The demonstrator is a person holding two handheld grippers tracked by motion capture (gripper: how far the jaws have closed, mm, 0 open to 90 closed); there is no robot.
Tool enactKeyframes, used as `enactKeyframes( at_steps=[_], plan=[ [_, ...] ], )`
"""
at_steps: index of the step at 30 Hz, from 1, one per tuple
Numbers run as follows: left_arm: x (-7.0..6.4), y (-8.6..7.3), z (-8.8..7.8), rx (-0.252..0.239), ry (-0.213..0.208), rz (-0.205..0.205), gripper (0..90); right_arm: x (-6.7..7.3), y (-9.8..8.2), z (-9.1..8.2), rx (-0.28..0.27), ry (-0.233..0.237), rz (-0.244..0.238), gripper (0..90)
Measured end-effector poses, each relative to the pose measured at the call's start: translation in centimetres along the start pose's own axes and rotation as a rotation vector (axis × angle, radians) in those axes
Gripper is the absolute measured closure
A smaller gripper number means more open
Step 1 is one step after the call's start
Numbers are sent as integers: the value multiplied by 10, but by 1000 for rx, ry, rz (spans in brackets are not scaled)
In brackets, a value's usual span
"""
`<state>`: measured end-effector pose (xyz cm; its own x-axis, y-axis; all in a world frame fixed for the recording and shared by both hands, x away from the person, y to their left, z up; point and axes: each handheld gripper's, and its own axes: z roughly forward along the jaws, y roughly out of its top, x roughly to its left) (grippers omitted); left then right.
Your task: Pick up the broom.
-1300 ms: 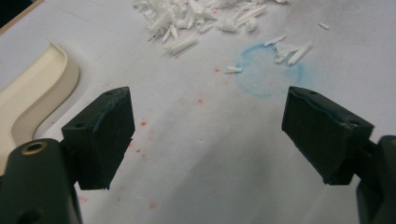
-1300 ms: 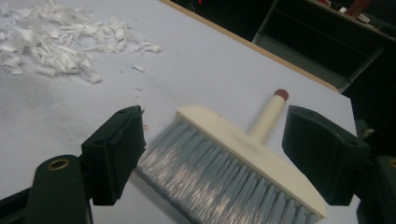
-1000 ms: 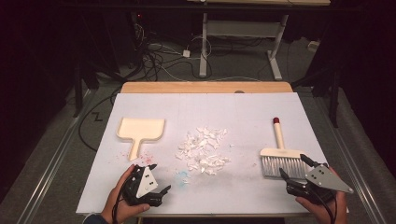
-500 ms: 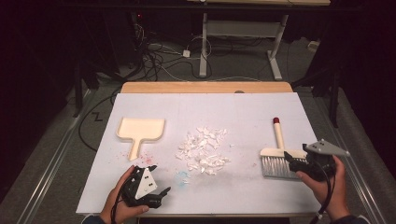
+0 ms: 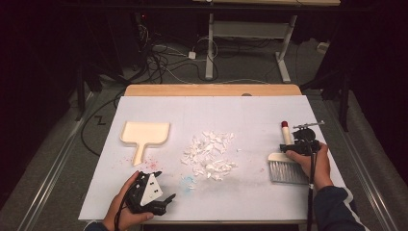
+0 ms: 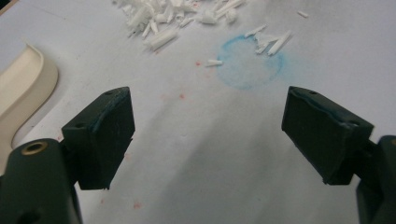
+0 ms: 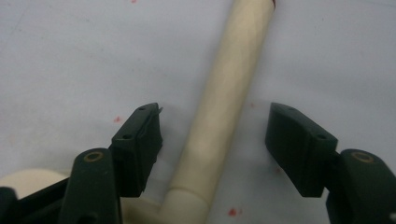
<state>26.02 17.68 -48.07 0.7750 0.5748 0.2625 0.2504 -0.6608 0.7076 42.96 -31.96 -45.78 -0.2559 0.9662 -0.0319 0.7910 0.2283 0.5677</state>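
Observation:
A brush lies at the table's right, with a cream handle (image 5: pixel 286 137), a red tip and grey bristles (image 5: pixel 287 172). My right gripper (image 5: pixel 290 146) hangs over that handle. In the right gripper view the handle (image 7: pixel 224 93) runs between the two jaws with a gap on each side. The right gripper (image 7: pixel 215 114) is open, and its jaws have just been closing. A heap of white paper scraps (image 5: pixel 209 154) lies mid-table, and a cream dustpan (image 5: pixel 144 134) lies to its left. My left gripper (image 5: pixel 166 187) rests open at the front left, with nothing between its jaws (image 6: pixel 208 135).
A faint blue ring stain (image 6: pixel 252 63) marks the white sheet just ahead of the left gripper, with a few stray scraps (image 6: pixel 268 42) on it. The dustpan's rim (image 6: pixel 23 88) curves in at that view's left. Small red specks dot the sheet (image 5: pixel 250 192).
The right hand has travelled from the front right corner away from the person, onto the brush handle, and its jaws have narrowed around it. The left hand has stayed put.

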Motion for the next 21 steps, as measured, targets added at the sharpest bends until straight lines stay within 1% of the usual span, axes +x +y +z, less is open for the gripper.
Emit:
enactKeyframes(
  at_steps=[1,2,3,4,5,6,9,13,15,20,21],
  plan=[
    [0,-1,-1,4,0,4,163,0,1,0,-3,-14,2,429],
    [0,-1,-1,7,1,6,164,0,2,0,2,-14,-12,455],
    [1,-2,-1,12,1,4,163,2,2,0,0,-1,-21,538],
    [1,-2,-1,13,2,4,164,3,3,0,1,2,-28,570],
    [1,-1,-1,15,5,3,166,3,3,0,-3,7,-20,634],
    [1,-1,-1,14,7,5,167,3,3,1,-11,15,-17,648],
    [-2,0,-2,11,4,14,167,3,2,1,-16,17,-21,665],
    [-2,0,0,19,-4,18,167,4,2,1,-20,20,-38,708],
    [-3,0,1,23,-8,22,168,4,2,1,-21,22,-57,712],
    [-3,0,2,27,-11,24,168,3,0,1,-41,29,-68,712],
    [-4,0,3,31,-17,17,168,3,0,1,-45,27,-70,712]
  ],
)
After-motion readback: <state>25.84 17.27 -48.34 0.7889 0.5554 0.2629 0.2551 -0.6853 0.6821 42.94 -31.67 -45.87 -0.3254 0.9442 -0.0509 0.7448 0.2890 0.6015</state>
